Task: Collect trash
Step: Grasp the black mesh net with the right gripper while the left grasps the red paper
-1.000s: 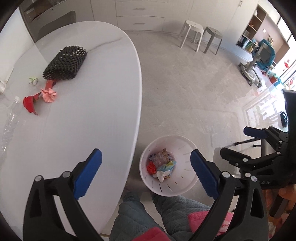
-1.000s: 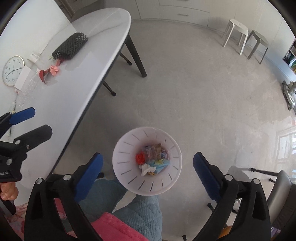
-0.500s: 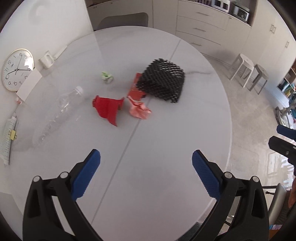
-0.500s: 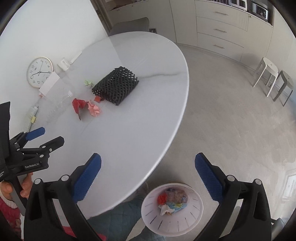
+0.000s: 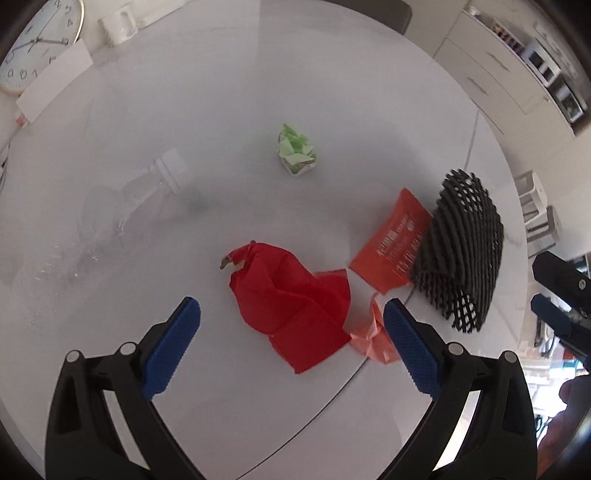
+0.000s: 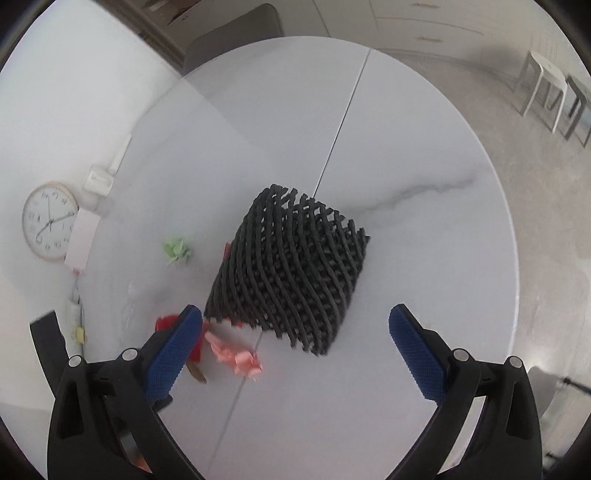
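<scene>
Trash lies on the white table [image 5: 258,92]. A crumpled red paper [image 5: 291,295] lies just ahead of my open, empty left gripper [image 5: 291,339]. A pink paper wad [image 5: 373,336] [image 6: 236,356] touches its right side. An orange packet [image 5: 391,240] leans against a black foam net [image 5: 461,247] [image 6: 291,273]. A green paper wad [image 5: 295,149] [image 6: 177,251] lies further back. A clear plastic bottle [image 5: 110,218] lies at the left. My right gripper [image 6: 295,343] is open and empty, just short of the black net.
A wall clock [image 5: 37,40] [image 6: 48,221] and a white card [image 5: 55,81] stand at the table's back left. Two stools [image 6: 554,96] stand on the floor at the far right. A chair back [image 6: 236,33] shows behind the table.
Both grippers swung from over the floor bin to over the table, then moved in close to the trash. The bin has left both views. Both stay open.
</scene>
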Demonstrator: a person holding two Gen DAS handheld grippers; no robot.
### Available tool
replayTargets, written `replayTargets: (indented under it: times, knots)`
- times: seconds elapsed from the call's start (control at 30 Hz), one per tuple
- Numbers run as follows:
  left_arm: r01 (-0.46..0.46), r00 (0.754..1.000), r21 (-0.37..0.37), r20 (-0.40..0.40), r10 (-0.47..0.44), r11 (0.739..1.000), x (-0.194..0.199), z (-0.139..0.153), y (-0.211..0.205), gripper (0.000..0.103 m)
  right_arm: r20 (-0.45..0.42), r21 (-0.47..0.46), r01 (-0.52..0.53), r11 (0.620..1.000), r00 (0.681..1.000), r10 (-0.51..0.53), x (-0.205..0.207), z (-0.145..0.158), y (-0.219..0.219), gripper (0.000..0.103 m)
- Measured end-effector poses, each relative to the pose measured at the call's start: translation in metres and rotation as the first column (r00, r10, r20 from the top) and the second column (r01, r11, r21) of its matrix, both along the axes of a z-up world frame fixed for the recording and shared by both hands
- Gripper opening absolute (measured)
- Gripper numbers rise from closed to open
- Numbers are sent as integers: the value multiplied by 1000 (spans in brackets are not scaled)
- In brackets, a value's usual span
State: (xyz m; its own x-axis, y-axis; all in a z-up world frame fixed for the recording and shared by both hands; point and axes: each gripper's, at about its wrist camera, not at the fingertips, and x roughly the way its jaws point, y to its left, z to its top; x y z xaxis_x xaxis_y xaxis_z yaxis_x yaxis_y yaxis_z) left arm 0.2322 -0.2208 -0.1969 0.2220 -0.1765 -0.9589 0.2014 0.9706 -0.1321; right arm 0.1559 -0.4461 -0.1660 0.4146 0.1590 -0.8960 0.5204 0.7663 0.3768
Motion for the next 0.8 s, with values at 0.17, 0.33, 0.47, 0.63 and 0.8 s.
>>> replayTargets:
  times: [0.17,0.33,0.47,0.63,0.8]
  knots:
    - [-195,976,-47,-111,189,980,14,-21,9,95,-71,41,141,989,988,-137,30,-36,-6,100]
    - [-309,940,-83,-178,291,947,18,-30,15,56,-69,44,102,994,993,-98,40,-50,-1,70]
    - [-278,953,-74,-145,265,958,19,-24,9,53,-45,54,71,996,997,-69,40,-49,-3,27]
    - [-256,963,-66,-102,249,964,17,-14,11,53,-10,33,49,998,999,-48,40,-37,-8,17]
    - [-214,977,-49,-39,212,976,18,5,20,53,56,21,40,999,998,-41,33,-13,-11,17]
